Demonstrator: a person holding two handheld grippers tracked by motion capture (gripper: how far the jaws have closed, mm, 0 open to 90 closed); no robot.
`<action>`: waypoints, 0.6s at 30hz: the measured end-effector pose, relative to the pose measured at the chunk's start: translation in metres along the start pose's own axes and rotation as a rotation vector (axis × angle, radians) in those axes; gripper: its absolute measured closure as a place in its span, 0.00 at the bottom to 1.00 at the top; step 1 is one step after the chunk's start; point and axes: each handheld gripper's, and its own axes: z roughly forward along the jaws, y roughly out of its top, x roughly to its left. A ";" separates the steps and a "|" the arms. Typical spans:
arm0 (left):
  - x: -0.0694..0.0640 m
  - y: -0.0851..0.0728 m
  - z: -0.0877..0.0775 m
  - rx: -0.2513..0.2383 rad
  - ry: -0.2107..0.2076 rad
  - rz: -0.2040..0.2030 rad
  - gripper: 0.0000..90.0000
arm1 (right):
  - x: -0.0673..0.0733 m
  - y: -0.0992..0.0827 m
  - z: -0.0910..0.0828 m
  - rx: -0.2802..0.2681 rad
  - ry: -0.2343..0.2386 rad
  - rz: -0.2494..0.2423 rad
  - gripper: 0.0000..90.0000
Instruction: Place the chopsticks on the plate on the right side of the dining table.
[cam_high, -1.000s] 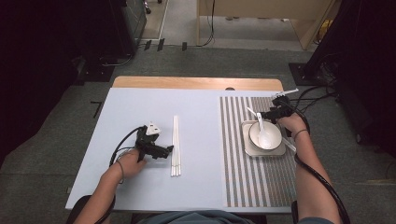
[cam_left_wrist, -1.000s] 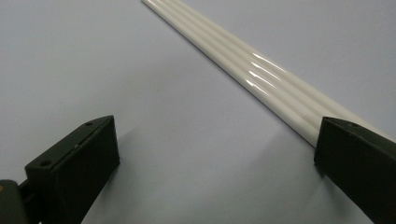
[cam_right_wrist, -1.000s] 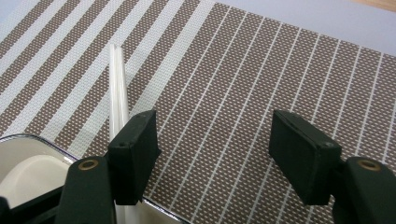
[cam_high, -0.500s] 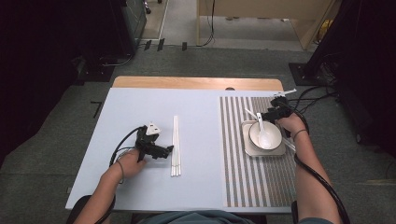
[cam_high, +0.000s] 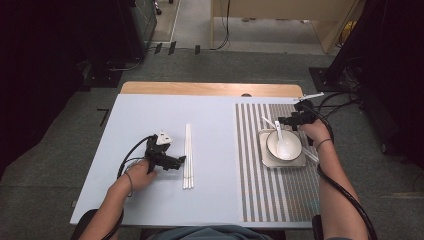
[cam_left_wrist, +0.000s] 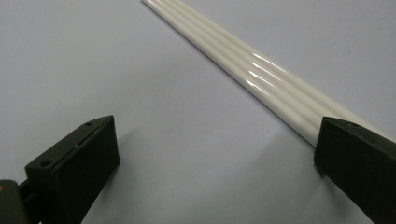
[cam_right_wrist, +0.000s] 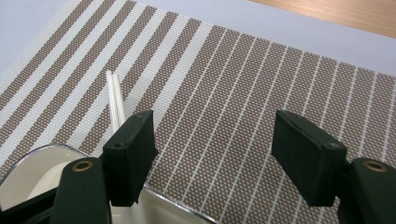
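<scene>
Pale blue tabletop (cam_high: 150, 115) carries a row of long white chopsticks (cam_high: 188, 156) at centre-left. Nothing is seen changed from a second ago: the left gripper (cam_high: 175, 162) stays gaping beside them, the right gripper (cam_high: 285, 120) stays spread behind the white bowl (cam_high: 284, 145) on the striped placemat (cam_high: 250, 150), so no grasp is judged begun.

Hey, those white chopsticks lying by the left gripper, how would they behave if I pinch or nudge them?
The white chopsticks look glossy with bright highlights, so probably slippery between the jaws. They are long, thin and straight, likely stiff and light. Their rounded sides suggest they may roll or scatter on the smooth table if the left gripper pushes them sideways.
</scene>
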 end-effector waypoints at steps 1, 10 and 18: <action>0.000 0.000 0.000 0.000 0.000 0.000 0.00 | 0.001 0.000 -0.002 0.002 -0.006 0.008 0.33; 0.000 0.000 0.000 0.001 0.000 0.000 0.00 | 0.007 -0.006 -0.024 -0.023 -0.044 0.078 0.31; 0.000 0.000 0.000 0.000 0.000 0.001 0.00 | 0.023 -0.006 -0.043 -0.061 -0.064 0.078 0.31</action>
